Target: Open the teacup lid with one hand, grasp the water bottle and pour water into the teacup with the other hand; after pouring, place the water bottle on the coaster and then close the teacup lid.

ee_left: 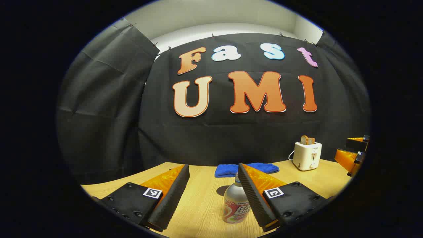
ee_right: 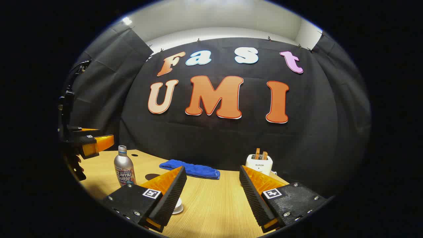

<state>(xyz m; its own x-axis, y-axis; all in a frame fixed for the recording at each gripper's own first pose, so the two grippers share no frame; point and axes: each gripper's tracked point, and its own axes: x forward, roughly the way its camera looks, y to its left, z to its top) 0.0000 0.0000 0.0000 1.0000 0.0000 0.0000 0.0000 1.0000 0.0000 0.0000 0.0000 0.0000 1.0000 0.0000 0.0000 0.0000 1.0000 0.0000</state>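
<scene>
A silver water bottle (ee_left: 234,205) with a colourful label stands upright on the wooden table (ee_left: 201,201). It sits between the spread fingers of my left gripper (ee_left: 213,167), close against the right-hand finger, which hides part of it. That gripper is open. A dark round coaster (ee_left: 223,190) lies just behind the bottle. In the right gripper view the bottle (ee_right: 124,167) stands at the left, with the coaster (ee_right: 152,177) beside it. My right gripper (ee_right: 212,168) is open over bare table. A small white piece, the teacup or its lid (ee_right: 178,207), peeks out behind its left finger.
A blue cloth (ee_left: 246,169) lies at the back of the table, in front of the booth wall. A white toaster (ee_left: 307,155) with toast stands at the back right. The right gripper (ee_left: 354,152) shows at the right edge; the left gripper (ee_right: 97,143) at the left edge.
</scene>
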